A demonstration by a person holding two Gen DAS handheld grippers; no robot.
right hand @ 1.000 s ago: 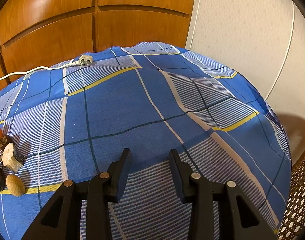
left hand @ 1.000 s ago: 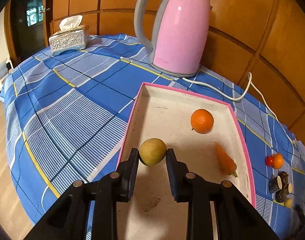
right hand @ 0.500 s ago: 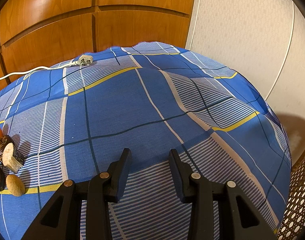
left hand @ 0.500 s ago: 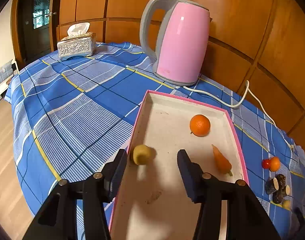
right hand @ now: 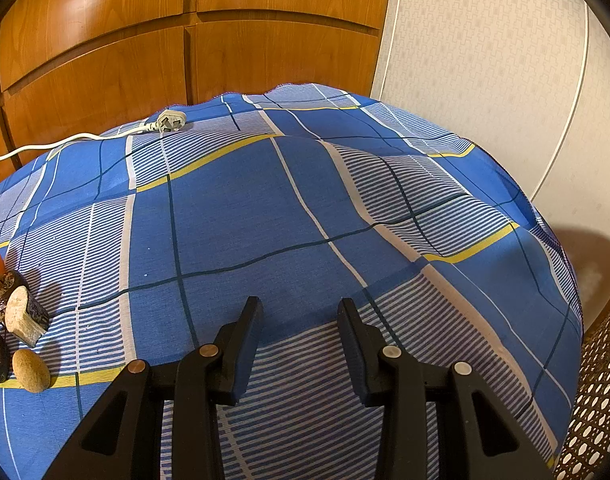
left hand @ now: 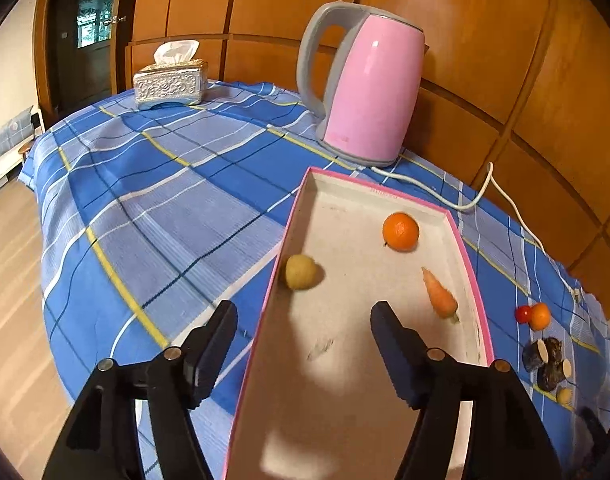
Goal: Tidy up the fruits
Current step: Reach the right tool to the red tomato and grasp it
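- Pink-rimmed tray [left hand: 471, 276] lies on the blue checked tablecloth [left hand: 153, 208] in the left wrist view, just in front of a pink kettle [left hand: 369, 88].
- Left gripper [left hand: 303, 318] has just been opening; its jaws stand wide apart with nothing between them, one finger over the cloth, the other over the tray floor.
- Yellow-green fruit [left hand: 301, 272] rests on the tray floor against the left wall, beyond the fingertips and clear of both.
- Orange [left hand: 401, 231] sits deeper in the tray; a carrot [left hand: 439, 294] lies near the right wall.
- Small red and orange fruits [left hand: 533, 315] and dark pieces [left hand: 545, 360] lie on the cloth right of the tray. A tissue box [left hand: 171, 82] stands at the far left edge.
- Right wrist view: right gripper [right hand: 299, 312] hovers over bare cloth, jaws partly apart and gripping nothing.
- Dark pieces and a small tan fruit [right hand: 31, 370] lie at the left edge, well apart from the fingers. A white plug [right hand: 169, 122] rests at the far edge.
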